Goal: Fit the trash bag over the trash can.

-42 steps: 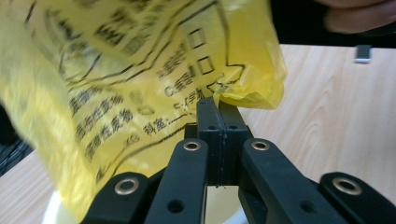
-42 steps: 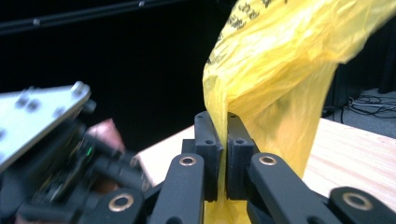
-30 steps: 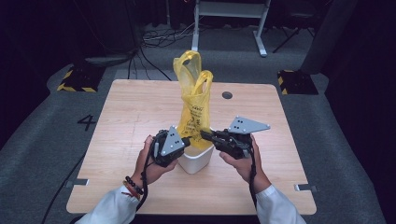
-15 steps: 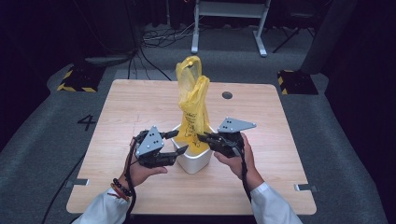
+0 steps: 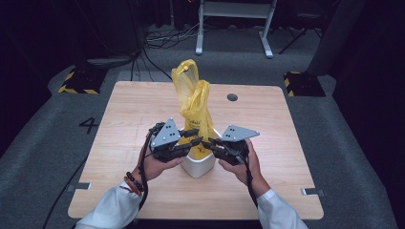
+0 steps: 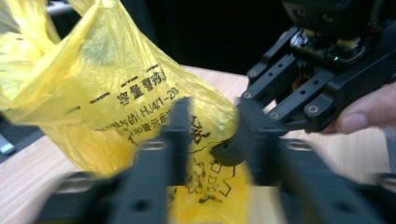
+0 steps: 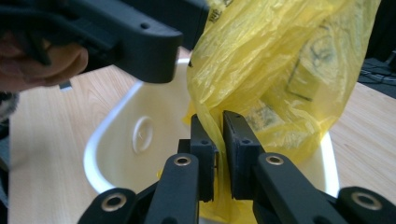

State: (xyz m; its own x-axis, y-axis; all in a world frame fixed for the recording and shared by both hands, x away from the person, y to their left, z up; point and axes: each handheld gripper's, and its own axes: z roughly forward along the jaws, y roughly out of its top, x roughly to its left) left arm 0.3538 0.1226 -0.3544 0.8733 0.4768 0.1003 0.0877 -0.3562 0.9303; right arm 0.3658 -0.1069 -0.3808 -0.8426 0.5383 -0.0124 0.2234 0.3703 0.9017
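A yellow plastic bag (image 5: 193, 102) with black print stands tall out of a small white bin (image 5: 198, 164) at the middle of the wooden table (image 5: 286, 124). My right gripper (image 7: 217, 135) is shut on a fold of the bag (image 7: 280, 70) just above the bin's rim (image 7: 116, 121); in the high view it (image 5: 208, 142) is at the bag's right side. My left gripper (image 6: 212, 126) is open, its blurred jaws apart in front of the bag's printed side (image 6: 135, 102). In the high view it (image 5: 195, 137) is at the bag's left, close to the right gripper.
A small dark hole (image 5: 232, 97) sits in the tabletop behind the bag. Beyond the table are a white metal frame (image 5: 234, 19), floor cables (image 5: 157, 40) and yellow-black striped blocks (image 5: 79, 78). Bare tabletop lies to either side of the bin.
The left gripper swung out to the left and down, then came back right to the bag. The right gripper kept its hold and hardly moved.
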